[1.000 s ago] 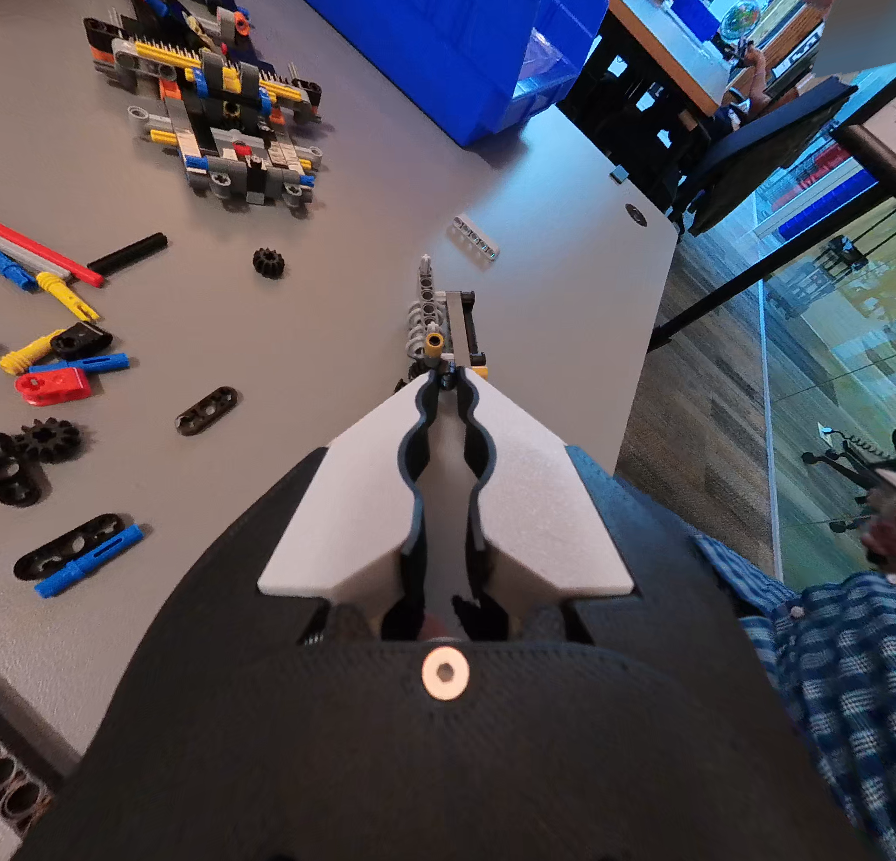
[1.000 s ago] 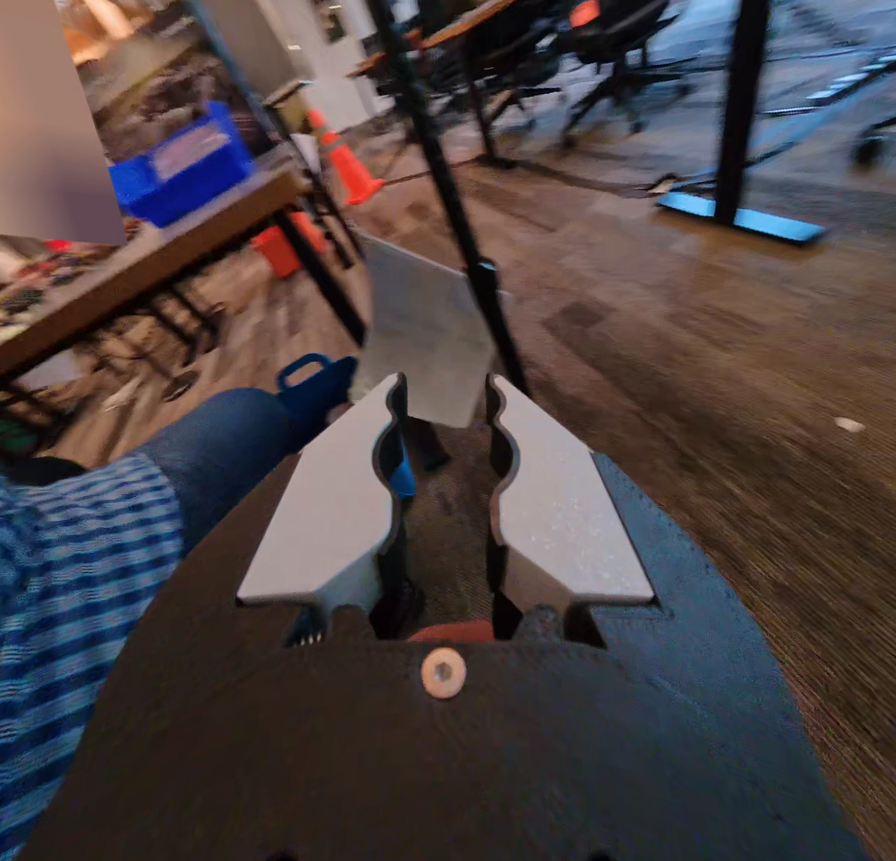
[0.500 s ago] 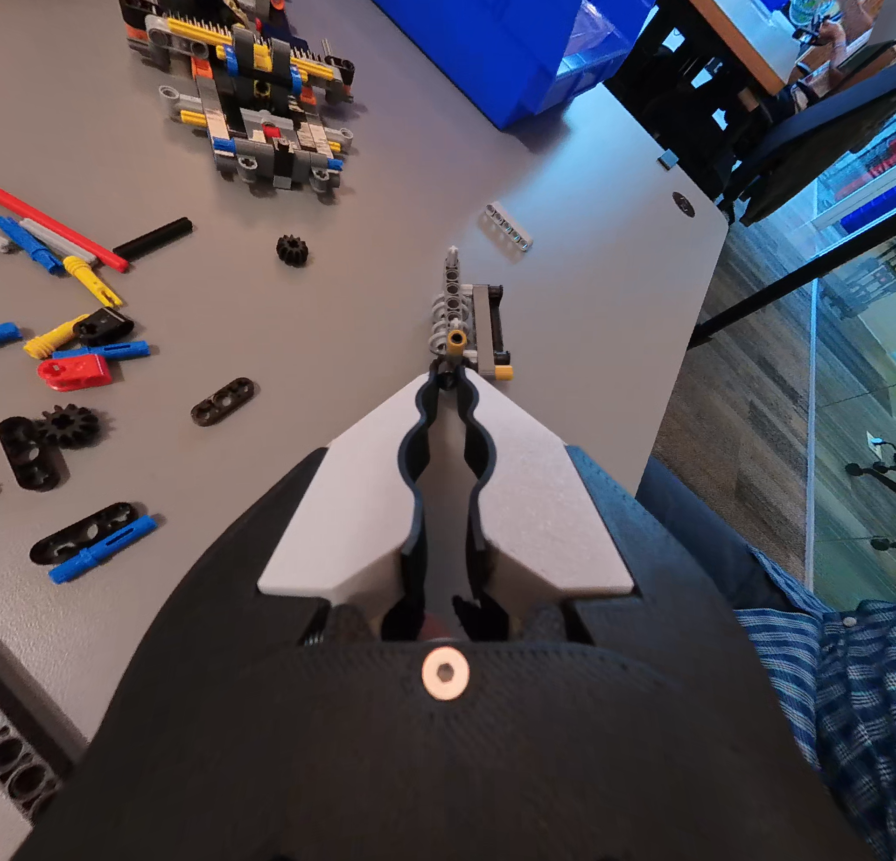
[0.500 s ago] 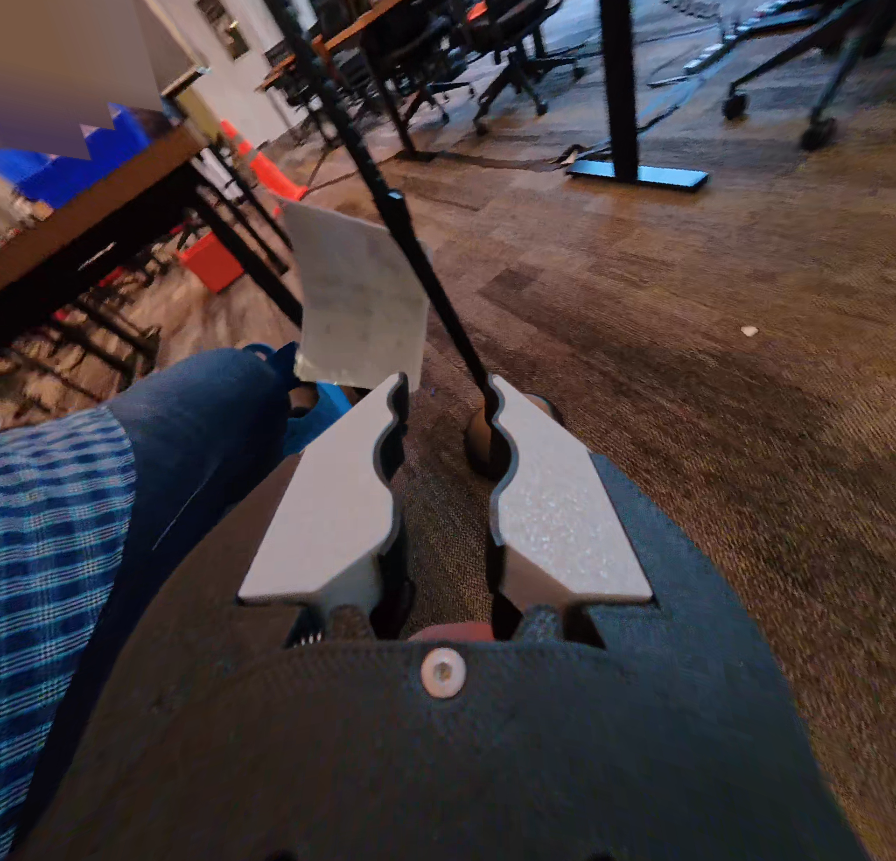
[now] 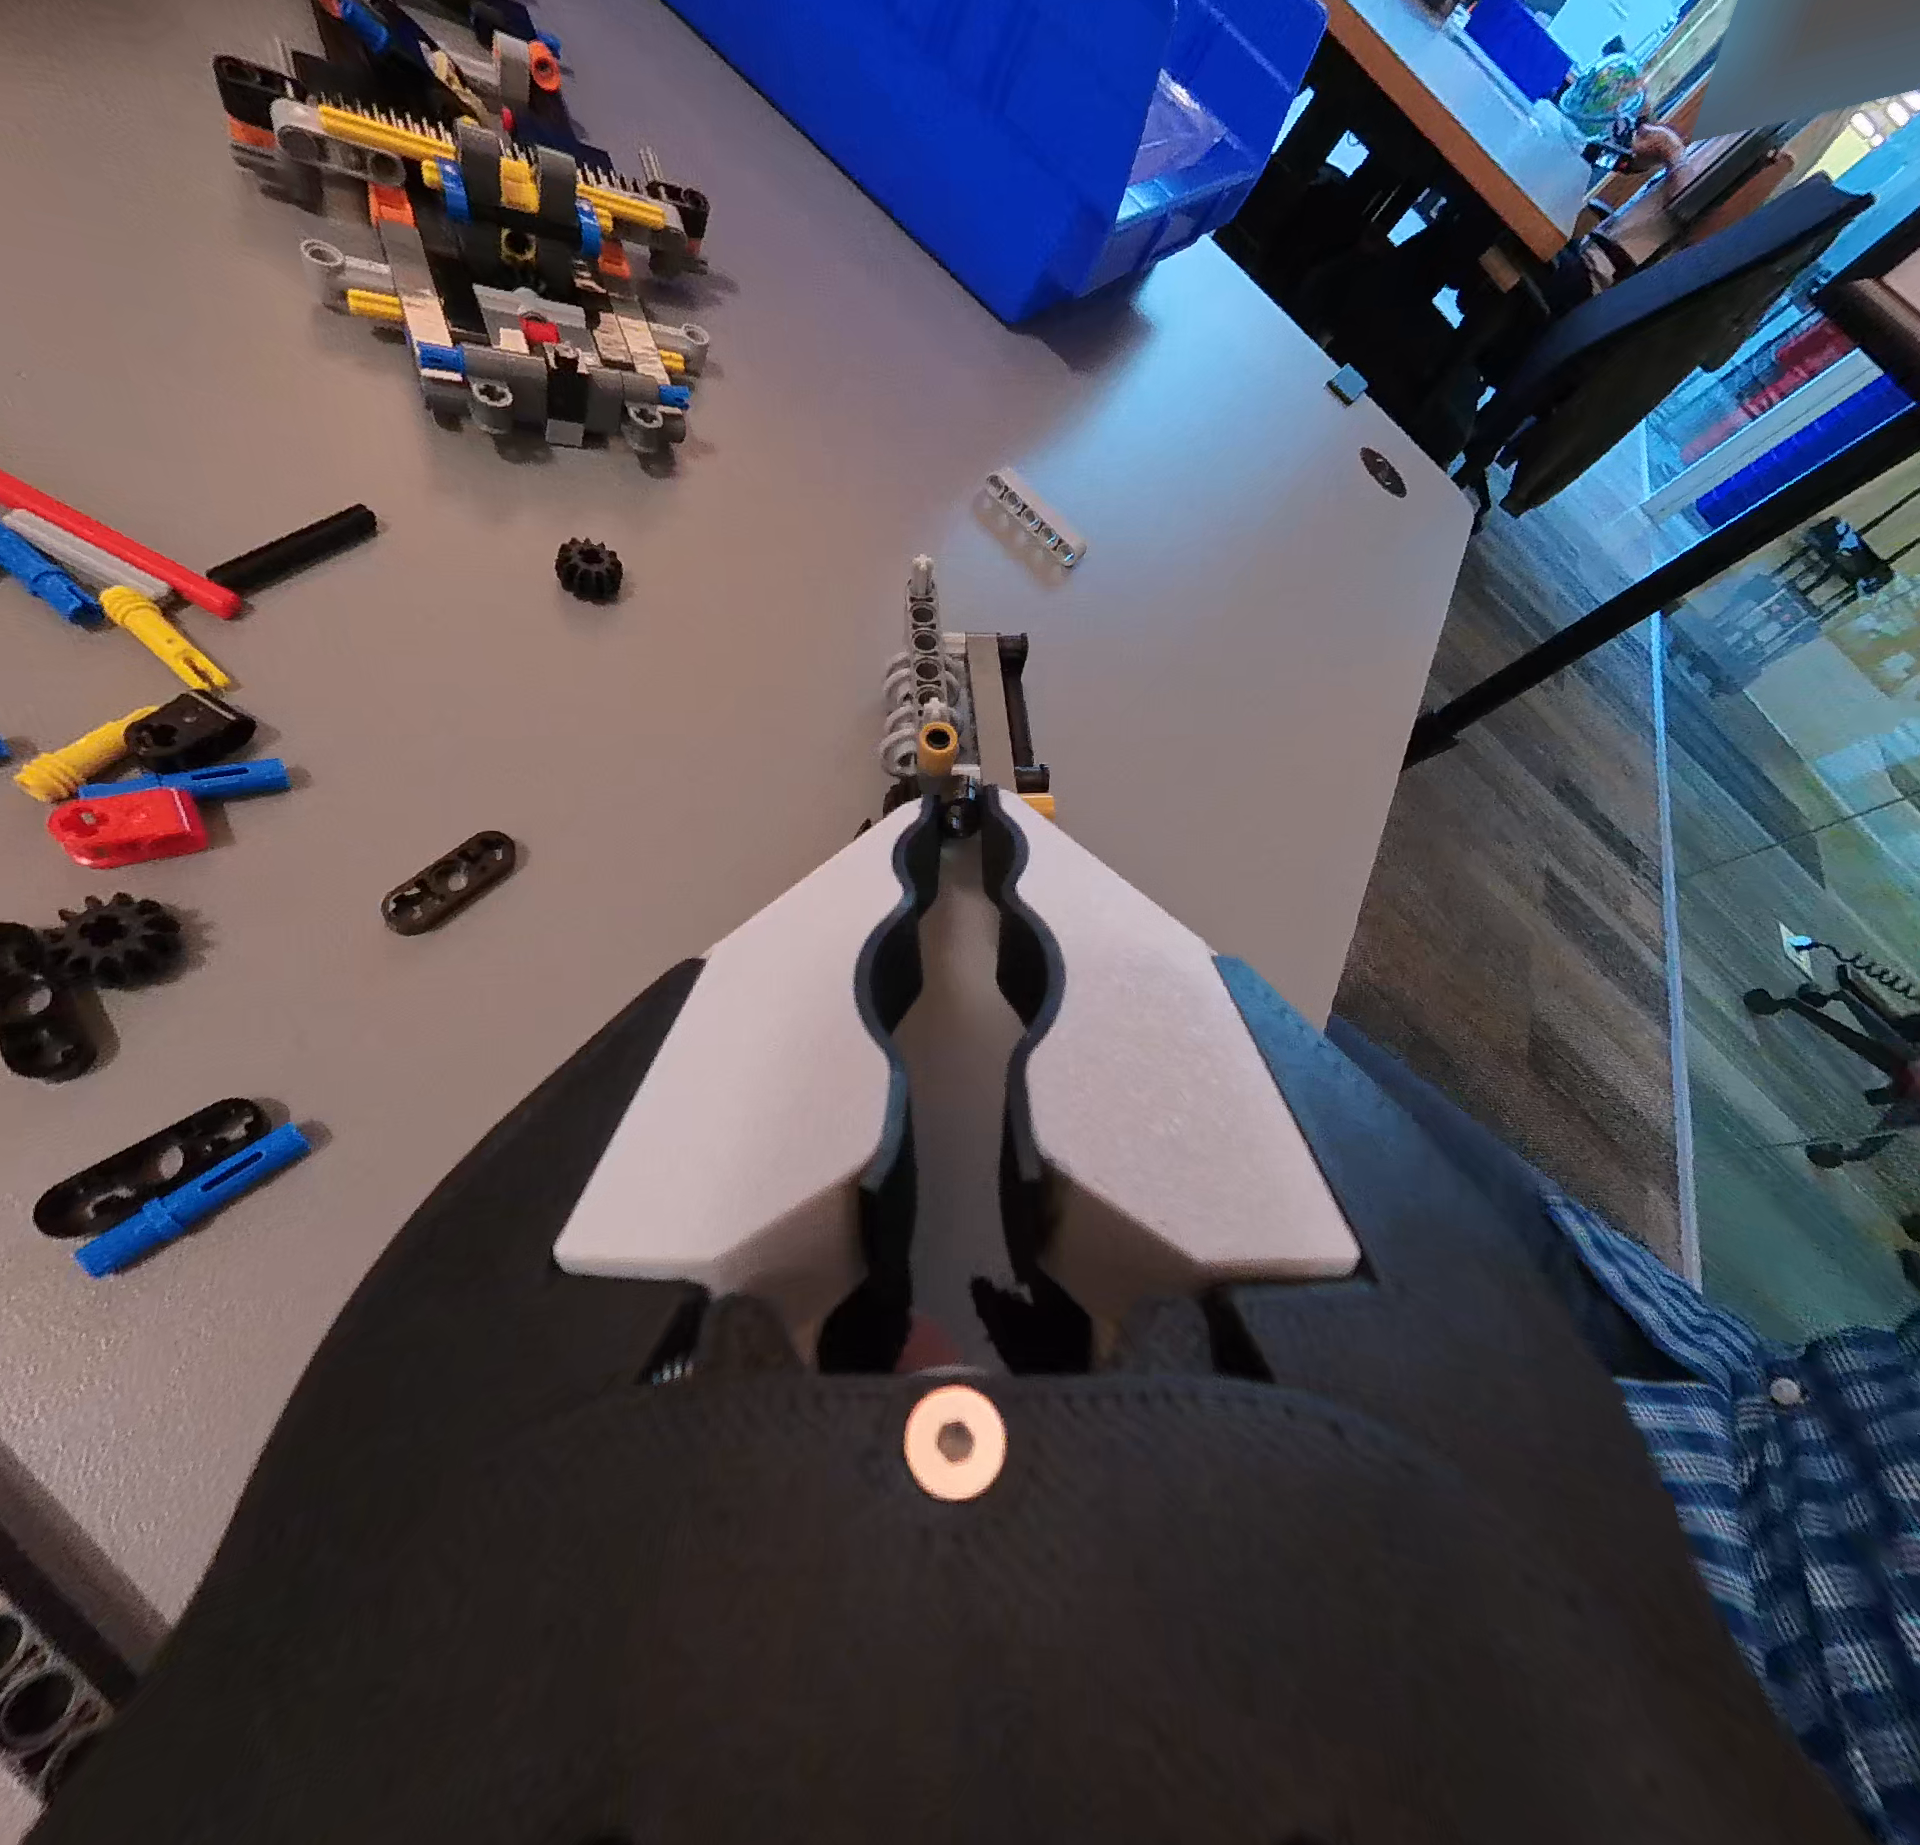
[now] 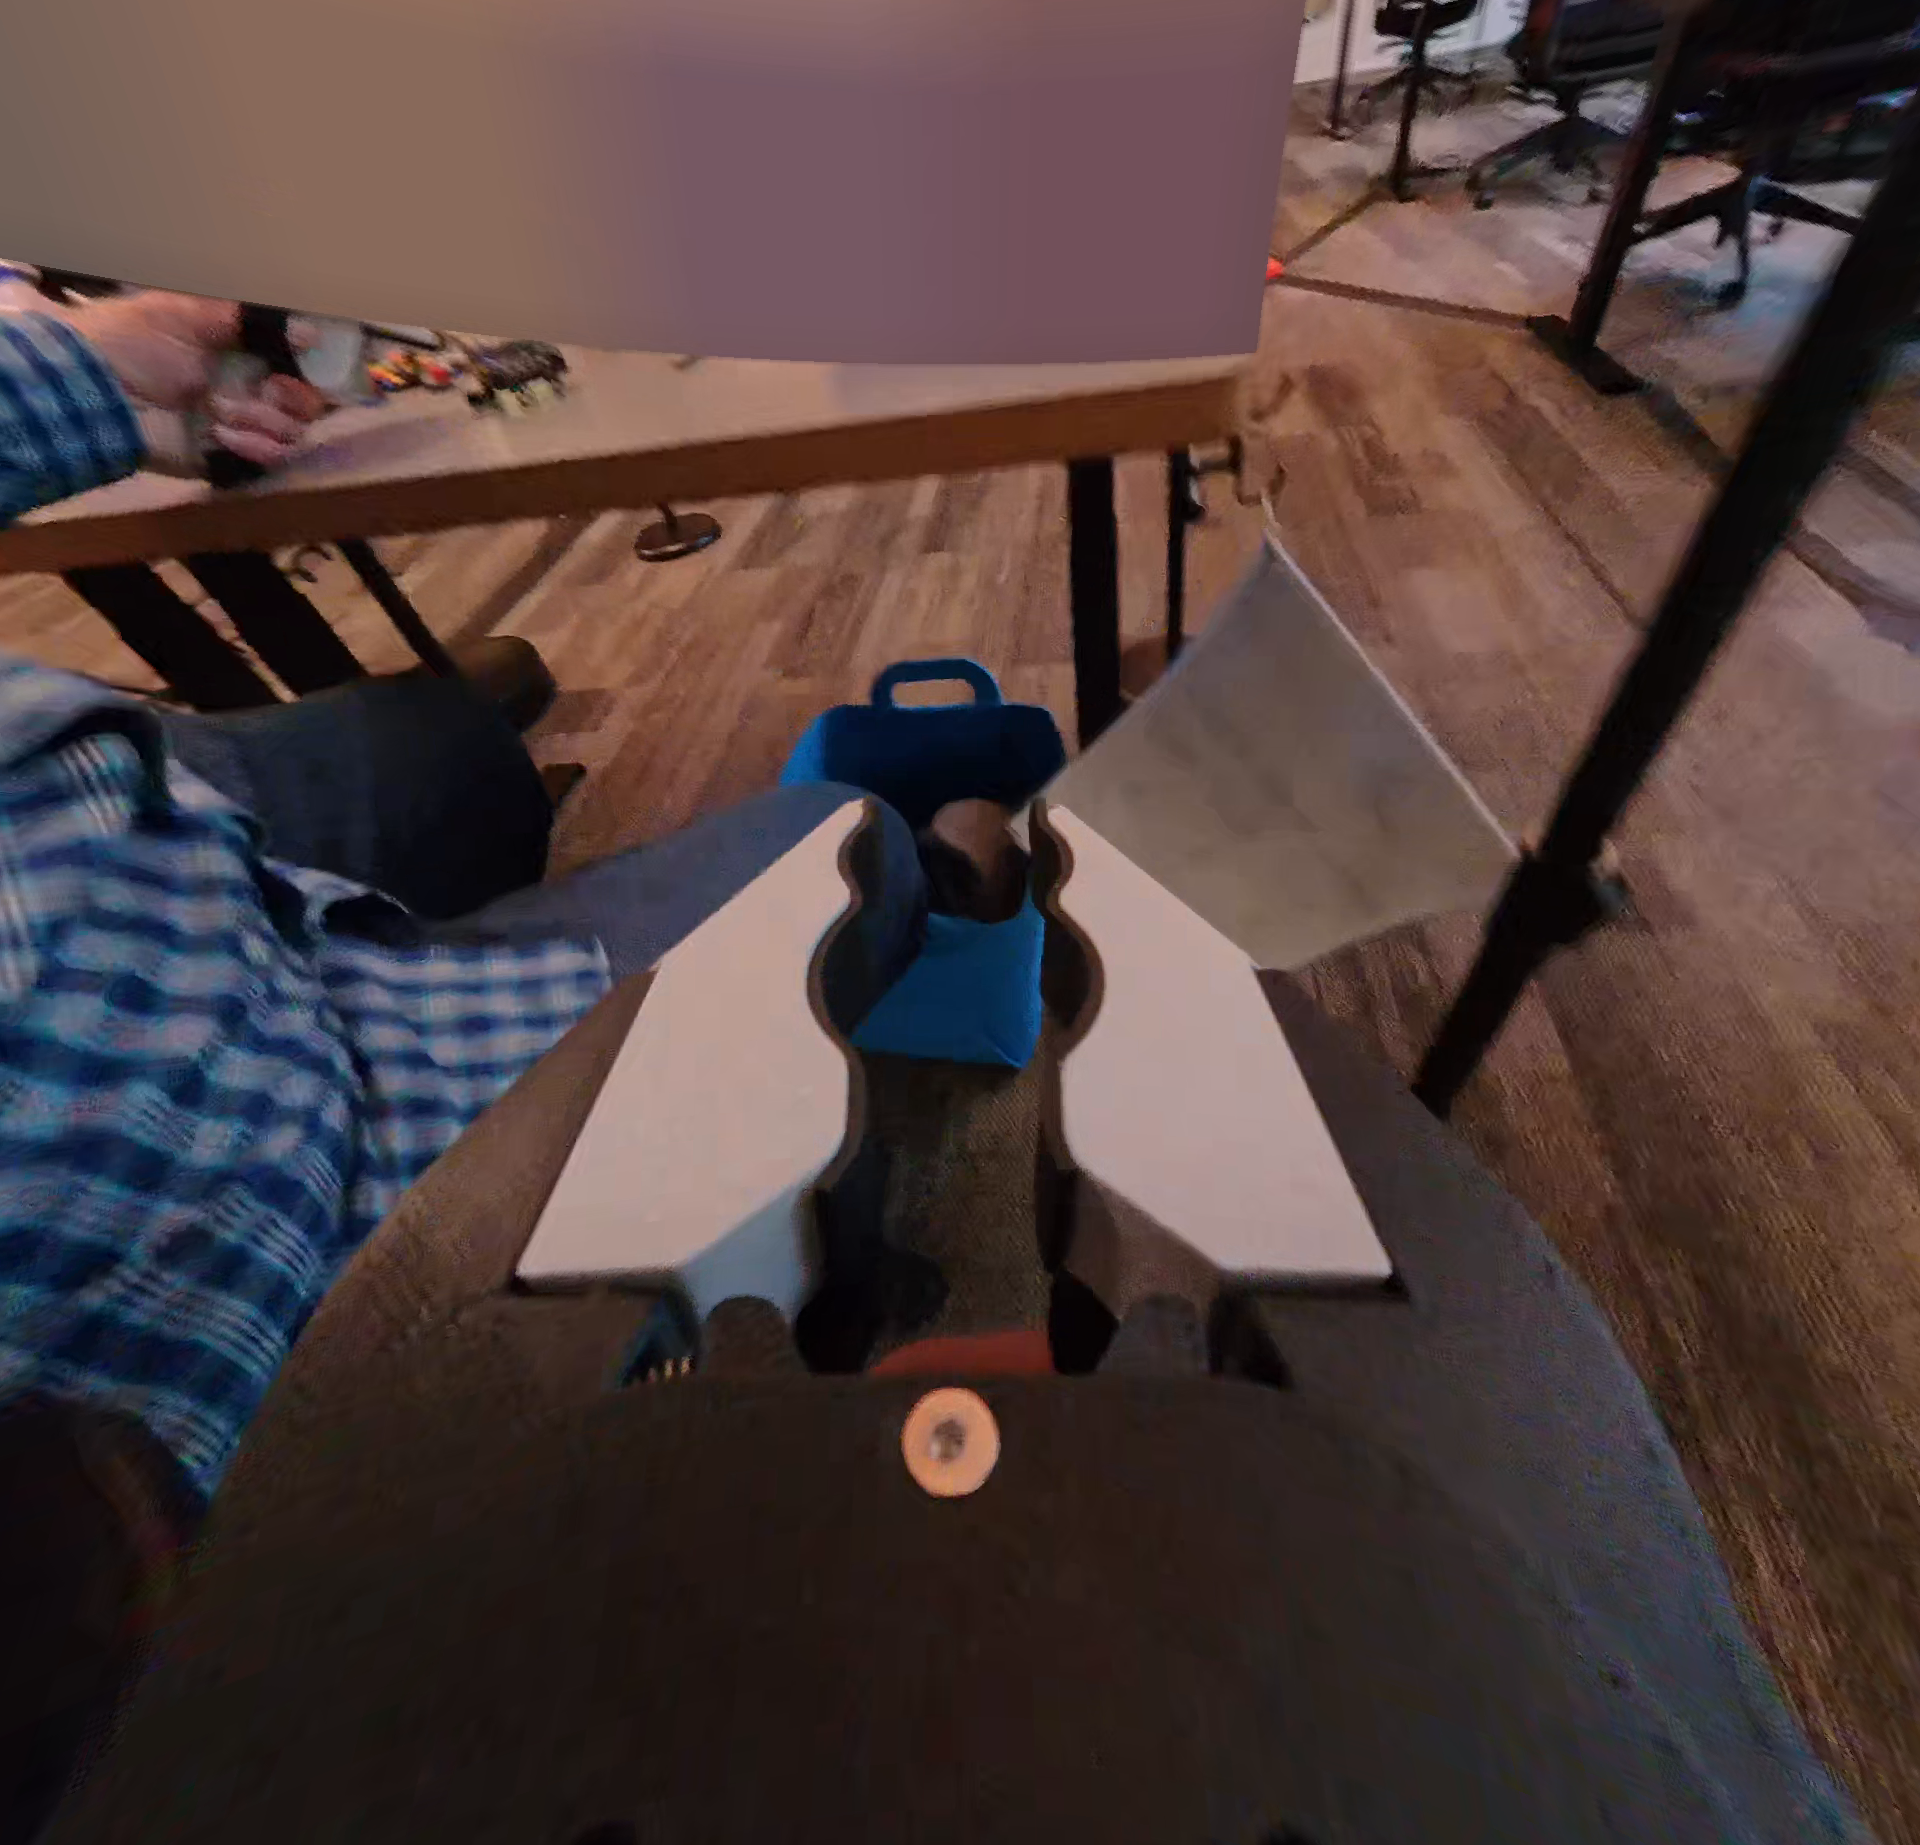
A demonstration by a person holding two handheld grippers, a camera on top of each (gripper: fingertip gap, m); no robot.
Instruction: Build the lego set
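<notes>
Right claw (image 6: 948, 839) swung toward blue bin (image 6: 940, 995), agape, empty, left claw (image 5: 958, 816) pinching one small subassembly (image 5: 951, 689), seemingly, three black gears.

L cam above table (image 5: 727, 652), facing down; R cam faces floor (image 6: 1558, 1276).

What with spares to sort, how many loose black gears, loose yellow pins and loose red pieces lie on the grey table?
Black toothed plastic gears: 2
Yellow plastic pins: 2
Red plastic pieces (connector, rod): 2
Total: 6
</notes>
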